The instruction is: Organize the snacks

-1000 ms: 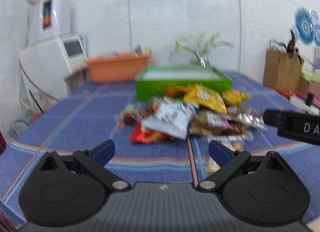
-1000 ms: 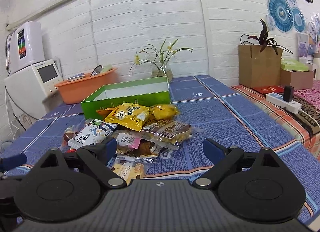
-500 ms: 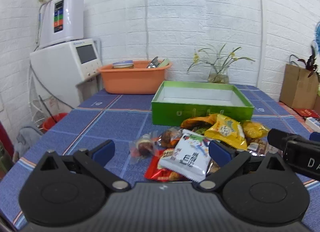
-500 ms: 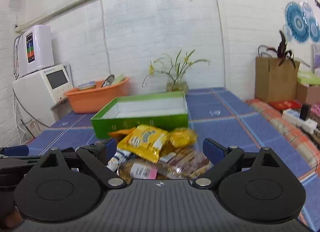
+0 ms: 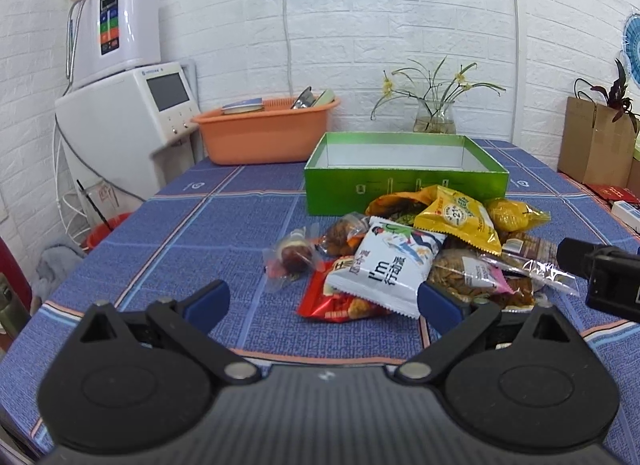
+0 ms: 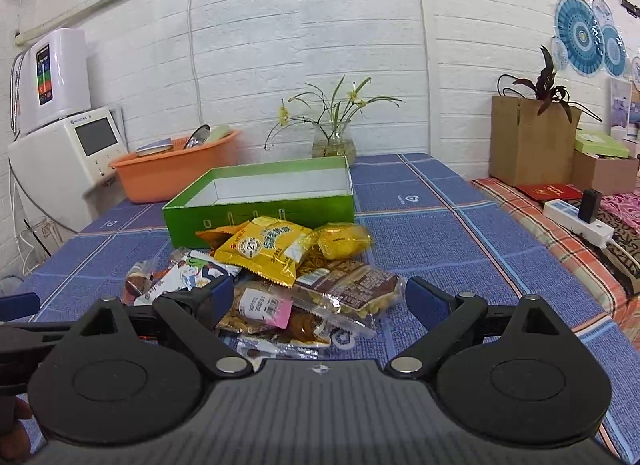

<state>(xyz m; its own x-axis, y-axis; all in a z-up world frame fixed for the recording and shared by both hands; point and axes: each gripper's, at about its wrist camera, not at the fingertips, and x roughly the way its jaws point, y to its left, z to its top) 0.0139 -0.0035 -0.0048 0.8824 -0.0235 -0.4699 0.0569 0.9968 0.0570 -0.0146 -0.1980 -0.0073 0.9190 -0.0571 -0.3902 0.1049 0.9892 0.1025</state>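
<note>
On the blue checked counter [image 5: 208, 225] in front of me, a loose heap of snack packets lies just before an open green box [image 5: 404, 179], whose inside shows bare white. My left tool [image 5: 322, 301] hangs low over the cloth with its blue fingers spread wide, released and gripping nothing; the white packet [image 5: 386, 265] printed "I'm" sits between them, resting on a red packet [image 5: 340, 305]. My right tool [image 6: 320, 299] is likewise released, its fingers apart on either side of a clear bag with a pink label [image 6: 266, 311]. Above that bag lie a yellow packet [image 6: 268, 249], a small yellow pouch [image 6: 342, 241] and a brown-printed bag [image 6: 352, 285]. Beyond the box stand an orange basin [image 5: 266, 135] and a glass vase of flowers [image 5: 434, 113] against the white brick wall.
</note>
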